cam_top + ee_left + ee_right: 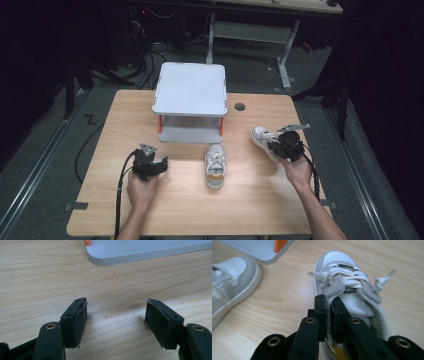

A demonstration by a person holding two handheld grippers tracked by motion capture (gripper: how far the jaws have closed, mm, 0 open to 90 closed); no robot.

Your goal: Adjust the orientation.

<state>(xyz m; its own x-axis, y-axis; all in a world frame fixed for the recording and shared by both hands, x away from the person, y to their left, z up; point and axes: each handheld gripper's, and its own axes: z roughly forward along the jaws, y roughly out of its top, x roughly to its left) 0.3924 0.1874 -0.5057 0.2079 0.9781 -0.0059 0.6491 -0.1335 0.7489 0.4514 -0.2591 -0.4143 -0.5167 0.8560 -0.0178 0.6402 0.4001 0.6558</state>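
Note:
Two white and grey sneakers are on the wooden table (250, 200). One sneaker (215, 165) lies in the middle, toe toward the shelf; it also shows at the left as sneaker (230, 282). The other sneaker (261, 139) is at the right, and my right gripper (278, 146) is shut on the side wall of its collar, beside the tongue. In the right gripper view that sneaker (348, 280) points away from the right gripper (329, 305), laces loose. My left gripper (161, 165) rests at the table's left, open. Its pads (80, 320) have bare wood between them.
A grey two-level shelf (190, 90) with orange posts stands at the back middle of the table; its lower board (150, 251) lies just ahead of the left gripper. A round cable hole (240, 106) sits right of the shelf. Dark floor and desk legs surround the table.

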